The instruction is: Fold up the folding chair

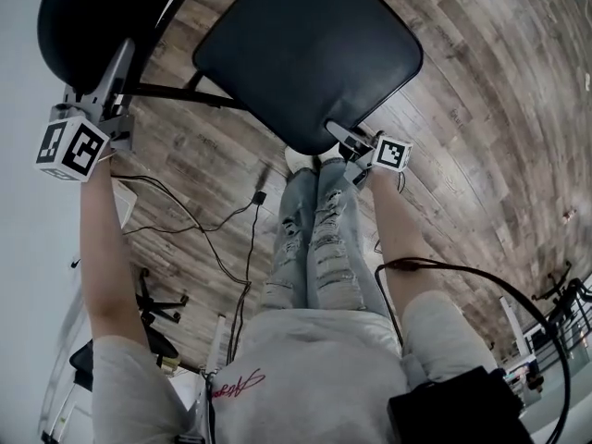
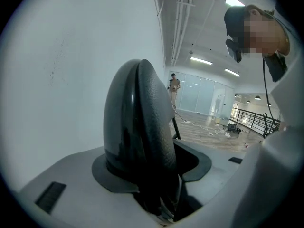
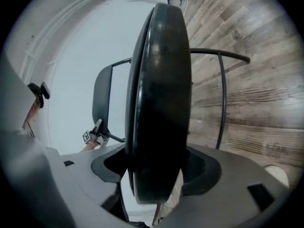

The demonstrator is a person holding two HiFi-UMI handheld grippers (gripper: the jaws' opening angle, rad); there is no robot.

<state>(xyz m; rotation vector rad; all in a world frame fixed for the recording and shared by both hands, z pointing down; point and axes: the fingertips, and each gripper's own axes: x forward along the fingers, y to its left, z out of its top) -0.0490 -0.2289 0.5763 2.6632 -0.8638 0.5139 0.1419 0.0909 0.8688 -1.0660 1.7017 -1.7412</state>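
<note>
The folding chair stands open on the wood floor, its black padded seat (image 1: 305, 54) in front of me and its black backrest (image 1: 92, 17) at the upper left. My left gripper (image 1: 116, 70) is shut on the backrest's edge; in the left gripper view the backrest (image 2: 137, 127) fills the space between the jaws of the left gripper (image 2: 152, 167). My right gripper (image 1: 344, 141) is at the seat's near edge. In the right gripper view the seat (image 3: 159, 89) stands edge-on between the wide jaws of the right gripper (image 3: 156, 170), with gaps at both sides. The left gripper (image 3: 95, 134) shows there by the backrest (image 3: 102, 99).
My legs (image 1: 314, 239) stand just behind the seat. Cables (image 1: 222, 239) trail over the plank floor (image 1: 481, 109). A white wall (image 1: 18, 248) runs along the left. The chair's black tube frame (image 3: 221, 56) curves beyond the seat. A railing (image 1: 555, 322) is at the lower right.
</note>
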